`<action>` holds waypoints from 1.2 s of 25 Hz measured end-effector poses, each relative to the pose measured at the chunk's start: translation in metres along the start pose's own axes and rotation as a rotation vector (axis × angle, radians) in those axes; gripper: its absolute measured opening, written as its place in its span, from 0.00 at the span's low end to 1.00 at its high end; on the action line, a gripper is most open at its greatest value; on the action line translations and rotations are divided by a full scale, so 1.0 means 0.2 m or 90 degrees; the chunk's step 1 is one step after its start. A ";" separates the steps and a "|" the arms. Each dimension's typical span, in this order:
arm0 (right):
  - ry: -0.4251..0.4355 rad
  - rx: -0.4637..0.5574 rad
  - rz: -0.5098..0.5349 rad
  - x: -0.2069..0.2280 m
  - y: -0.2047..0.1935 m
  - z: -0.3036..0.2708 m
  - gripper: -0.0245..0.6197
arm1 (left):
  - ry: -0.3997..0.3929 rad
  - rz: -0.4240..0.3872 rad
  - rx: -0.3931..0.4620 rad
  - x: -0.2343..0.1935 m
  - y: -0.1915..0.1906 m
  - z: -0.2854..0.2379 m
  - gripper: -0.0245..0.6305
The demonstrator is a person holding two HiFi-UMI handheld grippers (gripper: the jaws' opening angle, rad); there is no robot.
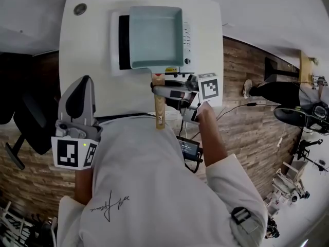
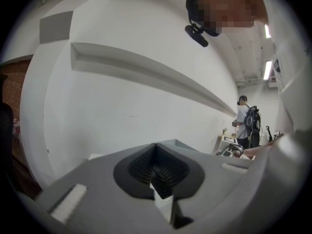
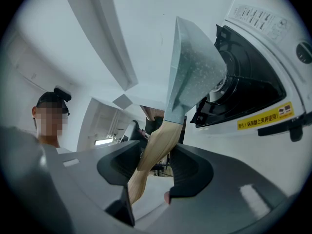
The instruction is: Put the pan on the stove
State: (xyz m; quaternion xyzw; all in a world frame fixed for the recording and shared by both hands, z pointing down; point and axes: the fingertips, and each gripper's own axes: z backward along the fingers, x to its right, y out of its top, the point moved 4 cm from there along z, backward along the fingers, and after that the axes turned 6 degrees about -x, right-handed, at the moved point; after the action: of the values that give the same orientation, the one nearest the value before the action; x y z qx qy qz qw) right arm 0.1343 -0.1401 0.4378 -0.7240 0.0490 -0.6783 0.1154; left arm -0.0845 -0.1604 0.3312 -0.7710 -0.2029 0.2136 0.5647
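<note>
Nearest to you, your left gripper [image 1: 82,86] is hanging beside your body, its dark fingers [image 2: 141,167] pressed together on nothing. It is sitting well to the left of the work.

Further out, your right gripper [image 3: 155,155] is clamping its two fingers [image 3: 192,167] on the light wooden handle [image 1: 160,109], which is running straight out between them and away from you.

Just past those fingertips the handle is joining the pale blue-green square metal pan [image 1: 154,35]. So the pan is lying directly ahead of the right fingers, with its long axis in line with them. This hand is by far the nearer one.

The pan is sitting over the black glass top of the flat white induction stove [image 1: 116,45], which is resting on the white table [image 1: 87,50]. In the right gripper view a dark wedge is showing between pan base and glass, so I judge the pan is not yet lying flat. The coming move looks like a short drop straight down from the fingers, then a release.
</note>
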 end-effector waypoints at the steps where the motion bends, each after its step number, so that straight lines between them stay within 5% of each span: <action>1: 0.002 -0.002 -0.002 0.01 0.00 0.00 0.31 | 0.000 0.000 0.000 0.00 0.00 0.00 0.04; 30: 0.000 -0.041 -0.024 0.21 0.00 -0.01 0.31 | -0.010 0.001 -0.021 0.01 -0.02 -0.04 0.04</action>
State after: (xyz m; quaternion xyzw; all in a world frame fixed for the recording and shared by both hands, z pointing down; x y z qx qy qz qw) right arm 0.1359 -0.1501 0.4787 -0.7280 0.0573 -0.6785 0.0792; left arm -0.0781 -0.1650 0.3364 -0.7786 -0.2097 0.2166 0.5503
